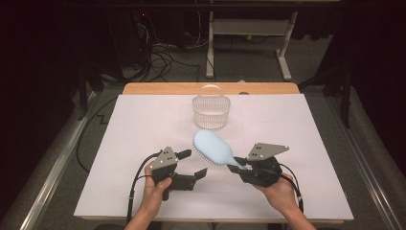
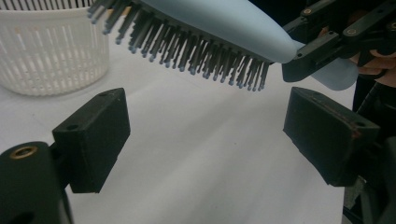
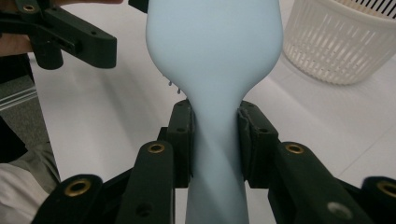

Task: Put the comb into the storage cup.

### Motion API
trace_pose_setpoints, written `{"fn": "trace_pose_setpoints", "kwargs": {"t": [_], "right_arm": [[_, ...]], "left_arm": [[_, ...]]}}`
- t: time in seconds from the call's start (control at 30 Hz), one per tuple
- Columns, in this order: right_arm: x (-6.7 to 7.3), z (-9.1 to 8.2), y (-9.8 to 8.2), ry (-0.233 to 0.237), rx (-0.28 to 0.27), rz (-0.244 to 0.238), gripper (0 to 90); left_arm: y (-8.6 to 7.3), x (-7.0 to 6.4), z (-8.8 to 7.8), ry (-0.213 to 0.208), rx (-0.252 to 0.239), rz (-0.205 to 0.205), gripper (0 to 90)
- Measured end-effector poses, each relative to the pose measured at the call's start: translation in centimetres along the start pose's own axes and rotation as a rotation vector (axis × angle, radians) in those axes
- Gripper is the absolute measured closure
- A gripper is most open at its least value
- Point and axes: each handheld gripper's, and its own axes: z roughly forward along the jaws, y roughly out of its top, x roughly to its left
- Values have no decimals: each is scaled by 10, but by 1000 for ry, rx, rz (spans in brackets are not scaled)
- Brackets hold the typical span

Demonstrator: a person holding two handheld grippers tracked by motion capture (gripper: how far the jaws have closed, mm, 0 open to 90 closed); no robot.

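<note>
A light blue hairbrush (image 1: 214,146) hangs above the white table with its bristles facing down. My right gripper (image 1: 242,166) is shut on its handle, and the right gripper view shows both pads (image 3: 182,135) pressed against the narrow neck of the hairbrush (image 3: 215,56). My left gripper (image 1: 195,163) stands open just left of the brush head, nothing between its jaws. In the left gripper view the dark bristles (image 2: 187,46) hang above and beyond the open left gripper (image 2: 210,135), apart from it.
A white slatted basket (image 1: 210,108) stands at the back middle of the table, also in the left gripper view (image 2: 46,51) and the right gripper view (image 3: 345,42). White paper (image 1: 143,120) covers the tabletop. Beyond the far edge are cables and a desk frame on the floor.
</note>
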Motion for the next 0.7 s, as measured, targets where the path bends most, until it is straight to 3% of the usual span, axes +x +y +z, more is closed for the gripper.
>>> {"fn": "trace_pose_setpoints", "kwargs": {"t": [0.7], "right_arm": [[11,9,9,28,-22,-46,701]], "left_arm": [[3,-7,6,-51,-5,22,152]]}}
